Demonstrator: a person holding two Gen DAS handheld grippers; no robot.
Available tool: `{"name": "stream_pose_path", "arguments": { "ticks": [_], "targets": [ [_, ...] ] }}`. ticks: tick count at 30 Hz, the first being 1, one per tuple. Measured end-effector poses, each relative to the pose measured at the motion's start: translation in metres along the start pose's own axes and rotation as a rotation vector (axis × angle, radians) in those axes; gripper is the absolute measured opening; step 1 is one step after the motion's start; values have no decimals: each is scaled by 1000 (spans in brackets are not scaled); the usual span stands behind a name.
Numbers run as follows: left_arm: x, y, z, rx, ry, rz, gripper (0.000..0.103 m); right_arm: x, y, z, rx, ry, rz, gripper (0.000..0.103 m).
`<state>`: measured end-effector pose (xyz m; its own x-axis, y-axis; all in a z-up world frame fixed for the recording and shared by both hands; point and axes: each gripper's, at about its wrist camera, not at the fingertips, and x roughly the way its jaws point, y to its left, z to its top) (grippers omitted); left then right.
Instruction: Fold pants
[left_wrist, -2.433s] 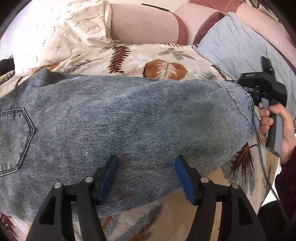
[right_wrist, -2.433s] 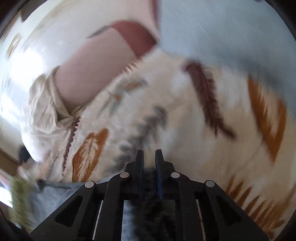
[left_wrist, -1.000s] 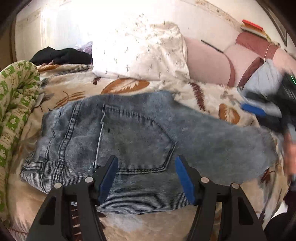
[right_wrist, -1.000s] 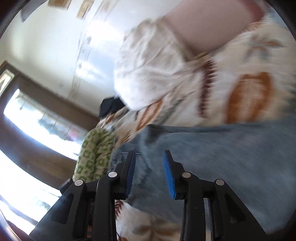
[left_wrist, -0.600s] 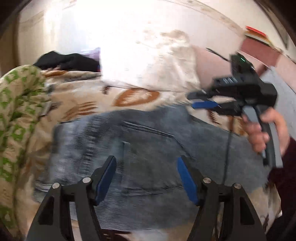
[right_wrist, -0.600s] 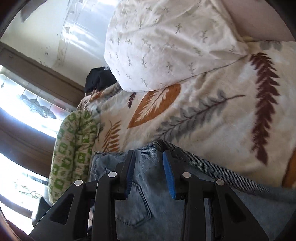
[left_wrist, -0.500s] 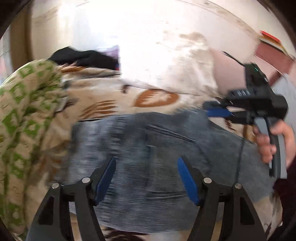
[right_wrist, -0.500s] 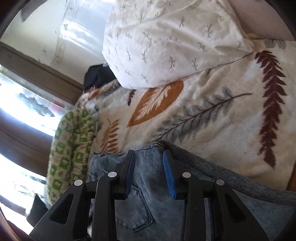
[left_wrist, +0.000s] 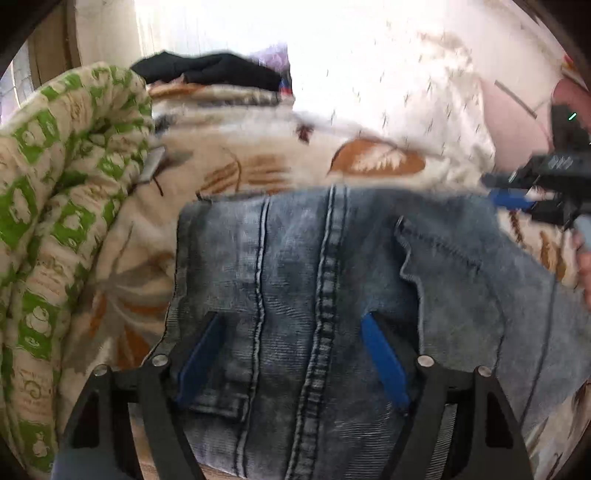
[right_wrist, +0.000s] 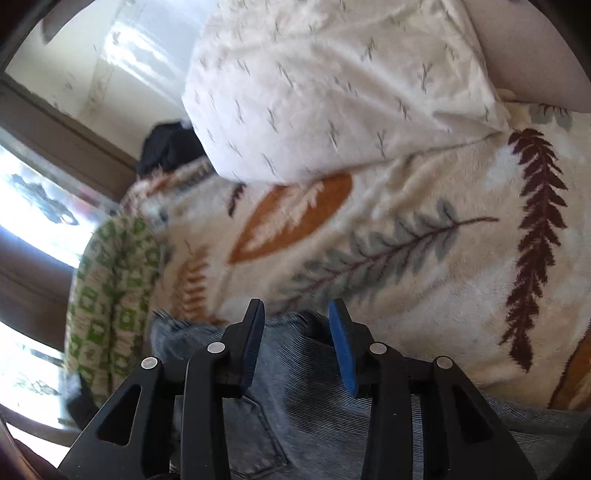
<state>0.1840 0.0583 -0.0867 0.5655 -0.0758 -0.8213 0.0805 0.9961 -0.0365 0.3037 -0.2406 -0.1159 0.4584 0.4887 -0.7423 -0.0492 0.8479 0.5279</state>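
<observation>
Blue jeans (left_wrist: 332, 280) lie flat on a leaf-patterned blanket (left_wrist: 258, 166), waistband end toward the left, a back pocket (left_wrist: 454, 280) facing up. My left gripper (left_wrist: 291, 332) is open just above the seat seam near the waistband, holding nothing. My right gripper (right_wrist: 297, 314) is open over the far edge of the jeans (right_wrist: 295, 406), empty. It also shows at the right of the left wrist view (left_wrist: 517, 197), held by a hand.
A green-patterned quilt (left_wrist: 55, 221) is bunched at the left. A white pillow (right_wrist: 332, 81) lies at the back, with dark clothes (left_wrist: 207, 70) beside it. A pink headboard (left_wrist: 517, 122) is at the right.
My left gripper has swept left along the jeans from the leg to the waistband. My right gripper let go of the leg hem, opened, and moved left to the far edge near the waist.
</observation>
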Motion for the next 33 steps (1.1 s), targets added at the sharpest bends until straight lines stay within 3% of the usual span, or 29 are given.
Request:
{"name": "stream_pose_path", "arguments": {
  "ticks": [4,7,8,10,11,24,26,28,31,33],
  "targets": [
    [-20,-3,6,-2,-69,-77,79,22,1,-1,0,95,21,38],
    [-24,-11,6,50,-87,-93,80,32,8,-1,-35,146,11,36],
    [-20,-13,5,64,-77,-77,80,33,10,-1,-43,146,2,34],
    [-9,-10,2,55,-36,-61,80,33,12,3,-64,128,-34,15],
    [-5,-8,1,39,-18,-66,80,35,13,4,-71,120,-58,10],
    [1,4,-2,3,20,-7,80,72,13,11,-105,31,-251,6],
    [1,11,-2,-11,31,5,80,67,14,11,-98,27,-246,6],
    [-4,18,-1,-22,23,18,80,48,9,10,-37,-11,-173,9],
    [-12,24,0,-13,9,41,80,-9,4,3,30,-126,-105,24],
    [-16,25,-1,-6,11,40,80,-50,2,-13,8,-165,-122,26]
  ]
}}
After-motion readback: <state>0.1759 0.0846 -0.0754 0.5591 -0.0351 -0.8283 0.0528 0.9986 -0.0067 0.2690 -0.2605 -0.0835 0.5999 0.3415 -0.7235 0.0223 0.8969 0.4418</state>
